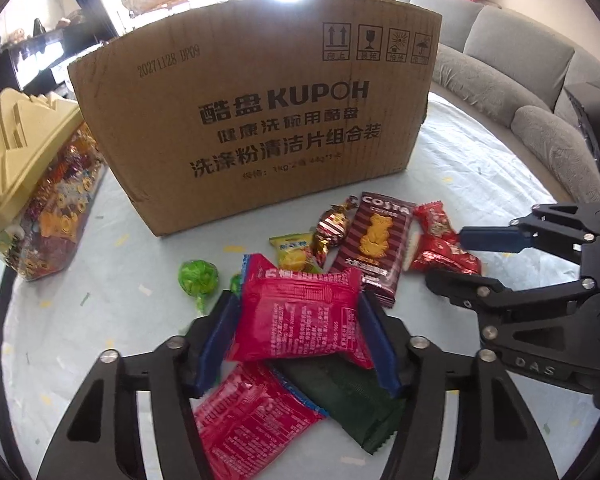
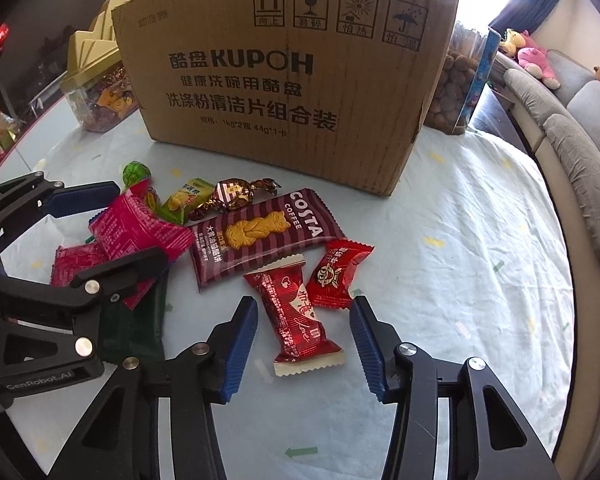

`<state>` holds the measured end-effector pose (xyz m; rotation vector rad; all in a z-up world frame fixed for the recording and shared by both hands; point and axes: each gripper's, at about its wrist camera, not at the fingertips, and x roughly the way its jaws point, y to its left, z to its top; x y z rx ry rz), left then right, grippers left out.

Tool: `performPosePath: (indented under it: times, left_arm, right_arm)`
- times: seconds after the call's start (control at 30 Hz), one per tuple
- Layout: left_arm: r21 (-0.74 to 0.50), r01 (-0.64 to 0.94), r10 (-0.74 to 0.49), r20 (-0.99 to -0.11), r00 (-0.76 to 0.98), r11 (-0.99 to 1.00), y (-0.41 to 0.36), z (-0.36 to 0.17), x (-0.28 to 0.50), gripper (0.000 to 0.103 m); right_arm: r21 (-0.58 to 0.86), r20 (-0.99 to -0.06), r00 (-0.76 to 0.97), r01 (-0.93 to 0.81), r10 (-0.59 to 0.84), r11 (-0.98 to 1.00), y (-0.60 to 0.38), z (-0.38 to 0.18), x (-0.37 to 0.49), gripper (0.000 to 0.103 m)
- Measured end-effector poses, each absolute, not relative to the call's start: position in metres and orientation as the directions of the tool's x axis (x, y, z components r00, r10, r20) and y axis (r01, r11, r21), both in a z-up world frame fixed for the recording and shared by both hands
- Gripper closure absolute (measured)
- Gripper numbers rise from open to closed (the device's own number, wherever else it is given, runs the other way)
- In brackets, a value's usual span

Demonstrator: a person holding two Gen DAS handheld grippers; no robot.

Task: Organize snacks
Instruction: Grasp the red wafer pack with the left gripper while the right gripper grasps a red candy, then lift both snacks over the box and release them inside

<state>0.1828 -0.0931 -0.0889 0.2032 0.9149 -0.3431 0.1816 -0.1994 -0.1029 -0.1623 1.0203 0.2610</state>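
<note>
In the left wrist view my left gripper (image 1: 300, 300) is shut on a pink snack packet (image 1: 300, 316), its blue pads pressing both sides. Under it lie a second pink packet (image 1: 252, 412) and a dark green packet (image 1: 348, 400). My right gripper (image 2: 303, 304) is open and straddles a red packet with white ends (image 2: 296, 320), which lies flat with gaps to both pads. A smaller red packet (image 2: 334, 276) lies by the right fingertip. A striped Costa biscuit packet (image 2: 260, 232) sits just behind.
A tall cardboard box (image 2: 284, 80) stands behind the snacks on the pale tablecloth (image 2: 460, 240). A green candy ball (image 1: 198, 278), a yellow-green packet (image 1: 296, 250) and a foil-wrapped candy (image 1: 332, 228) lie before it. A yellow-lidded jar (image 1: 32, 184) stands left, a grey sofa (image 1: 520, 60) right.
</note>
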Motion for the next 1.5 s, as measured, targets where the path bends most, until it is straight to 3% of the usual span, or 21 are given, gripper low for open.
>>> performPosePath:
  times: [0.13,0.2,0.63,1.5]
  left_arm:
    - [0.011,0.365,-0.211,-0.801,0.561,0.931,-0.089,-0.087,0.183,0.051]
    - [0.005,0.361,-0.213,-0.800,0.561,0.932,-0.087,-0.085,0.183,0.052]
    - [-0.020,0.333,-0.235,-0.747,0.622,0.943,-0.074,-0.053,0.165,0.052]
    - [-0.003,0.246,-0.198,-0.606,0.771,0.969,-0.044,0.048,0.180,0.052]
  right_arm:
    - [0.009,-0.862,0.483,-0.288,0.154,0.958,-0.202,-0.104,0.181,0.076]
    - [0.005,-0.862,0.483,-0.292,0.152,0.957,-0.200,-0.103,0.180,0.080]
    - [0.021,-0.827,0.531,-0.299,0.184,0.954,-0.188,-0.072,0.162,0.080]
    - [0.007,-0.641,0.739,-0.264,0.207,0.964,-0.173,0.043,0.162,0.080]
